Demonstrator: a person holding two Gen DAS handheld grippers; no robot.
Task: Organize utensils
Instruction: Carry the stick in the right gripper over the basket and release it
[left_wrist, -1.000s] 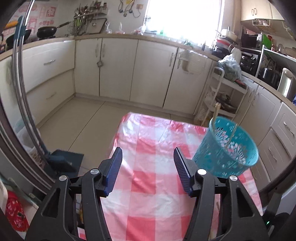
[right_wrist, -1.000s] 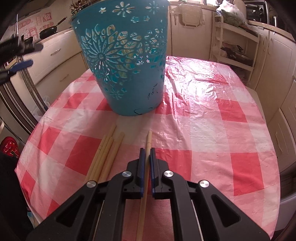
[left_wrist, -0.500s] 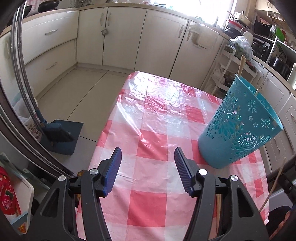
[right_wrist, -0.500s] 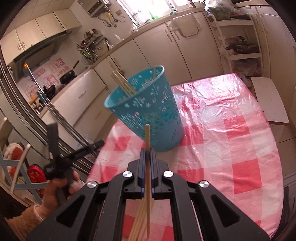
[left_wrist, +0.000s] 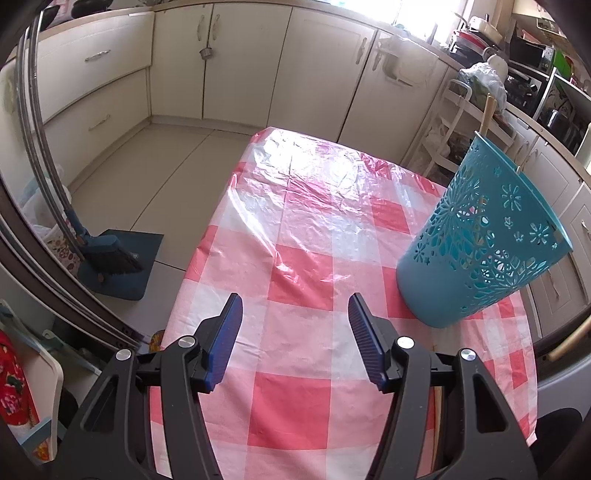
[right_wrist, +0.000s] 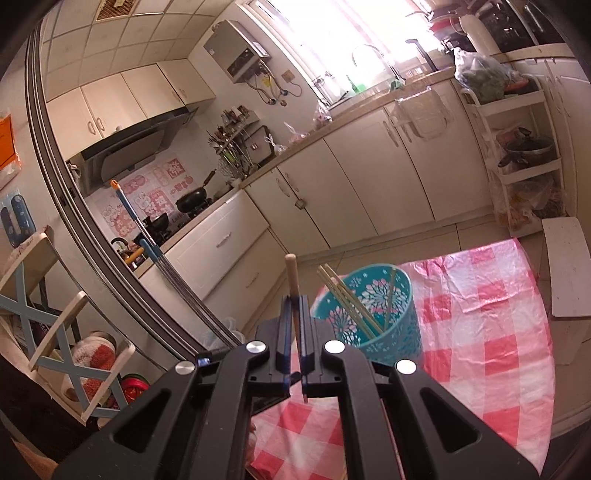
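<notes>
Chopstick (right_wrist: 293, 295), lying on the checked tablecloth (right_wrist: 498, 350) a second ago, now stands pinched upright in the right gripper (right_wrist: 294, 332) at frame centre, left of the blue basket (right_wrist: 384, 339), ready to drop in, while the left gripper (left_wrist: 295, 336) hangs spread and empty.

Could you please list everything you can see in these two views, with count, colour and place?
Basket: one, teal, openwork, standing on the tablecloth.
Chopsticks in basket: several, pale wood, leaning against the rim.
Held chopstick: one, pale wood, upright between the right claw's pads.
Tablecloth: one, red and white checked plastic, covering the table.
Dustpan and brush: one set, dark blue, on the floor left of the table.
Left claw: black with blue pads, open, empty, above the cloth.
Right claw: black, shut on the chopstick.
</notes>
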